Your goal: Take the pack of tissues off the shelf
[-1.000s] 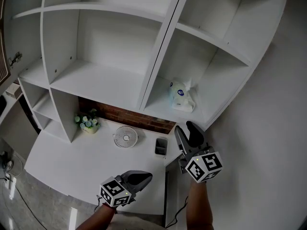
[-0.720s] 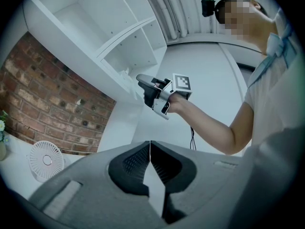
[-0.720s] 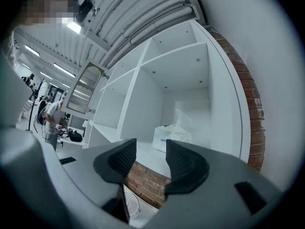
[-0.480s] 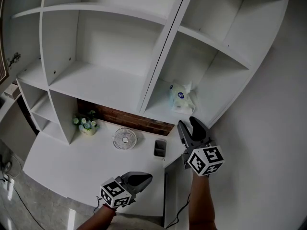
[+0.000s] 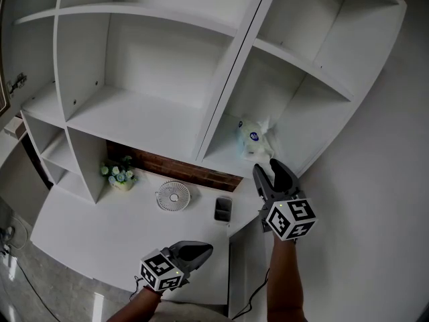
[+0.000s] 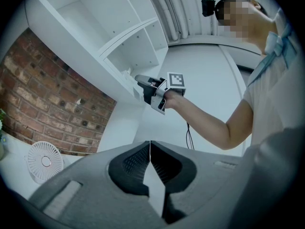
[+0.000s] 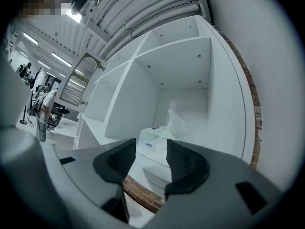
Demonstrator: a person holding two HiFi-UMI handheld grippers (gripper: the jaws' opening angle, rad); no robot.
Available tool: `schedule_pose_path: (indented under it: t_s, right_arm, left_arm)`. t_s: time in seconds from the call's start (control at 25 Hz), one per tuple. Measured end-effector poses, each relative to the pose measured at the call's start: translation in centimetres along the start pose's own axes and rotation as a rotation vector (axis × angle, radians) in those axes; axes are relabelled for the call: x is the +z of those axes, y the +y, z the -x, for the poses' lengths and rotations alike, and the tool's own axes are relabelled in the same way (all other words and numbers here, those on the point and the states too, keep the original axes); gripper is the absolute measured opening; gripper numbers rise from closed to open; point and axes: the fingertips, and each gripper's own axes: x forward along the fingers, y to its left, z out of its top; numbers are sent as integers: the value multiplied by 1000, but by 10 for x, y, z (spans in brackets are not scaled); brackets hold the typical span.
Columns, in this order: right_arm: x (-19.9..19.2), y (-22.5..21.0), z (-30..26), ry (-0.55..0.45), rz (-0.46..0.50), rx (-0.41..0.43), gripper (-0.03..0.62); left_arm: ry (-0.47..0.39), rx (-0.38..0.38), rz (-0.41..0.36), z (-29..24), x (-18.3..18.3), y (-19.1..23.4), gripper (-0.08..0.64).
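Note:
The pack of tissues (image 5: pixel 253 138), a pale plastic-wrapped bundle with a blue label, lies in the lower right compartment of the white shelf (image 5: pixel 221 154). My right gripper (image 5: pixel 267 168) hovers just in front of that compartment's edge and points at the pack, a short way off. Its jaws have just been opening and are open, with nothing between them. The right gripper view shows the pack (image 7: pixel 155 138) beyond the open right gripper (image 7: pixel 151 149). My left gripper (image 5: pixel 204 248) stays low over the desk, shut and empty, its pads meeting in the left gripper view (image 6: pixel 150 149).
On the white desk (image 5: pixel 120 227) under the shelf stand a small fan (image 5: pixel 173 195), a pot of flowers (image 5: pixel 118 174) and a dark little holder (image 5: pixel 223 208). A brick strip (image 5: pixel 167 163) runs behind them. A white wall (image 5: pixel 375 200) closes the right side.
My right gripper has moved up and forward towards the compartment with the tissue pack, and its jaws have spread a little wider. The left gripper has stayed where it was.

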Motion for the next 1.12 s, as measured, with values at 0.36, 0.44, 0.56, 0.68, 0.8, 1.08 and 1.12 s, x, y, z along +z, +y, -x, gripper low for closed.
schedule_pose_path:
  t_s: [0.36, 0.44, 0.56, 0.68, 0.8, 1.08, 1.12]
  right_arm:
    - [5, -10, -9, 21, 35, -17, 201]
    - [7, -12, -11, 26, 46, -21, 201]
    - [10, -16, -14, 30, 62, -30, 201]
    - [13, -19, -18, 35, 78, -39, 202]
    - [13, -21, -21, 46, 91, -43, 202]
    - [15, -23, -31, 66, 118, -41, 202]
    - [14, -23, -33, 73, 121, -40, 202]
  left_arm:
    - [-4, -17, 8, -4, 2, 7, 11]
    - [-4, -22, 9, -6, 3, 8, 11]
    - [-4, -29, 10, -7, 4, 10, 11]
    - [-5, -34, 13, -8, 4, 11, 11]
    - [-1, -40, 17, -8, 4, 12, 11]
    - [1, -44, 18, -9, 4, 16, 11]
    - [2, -44, 18, -9, 3, 17, 11]
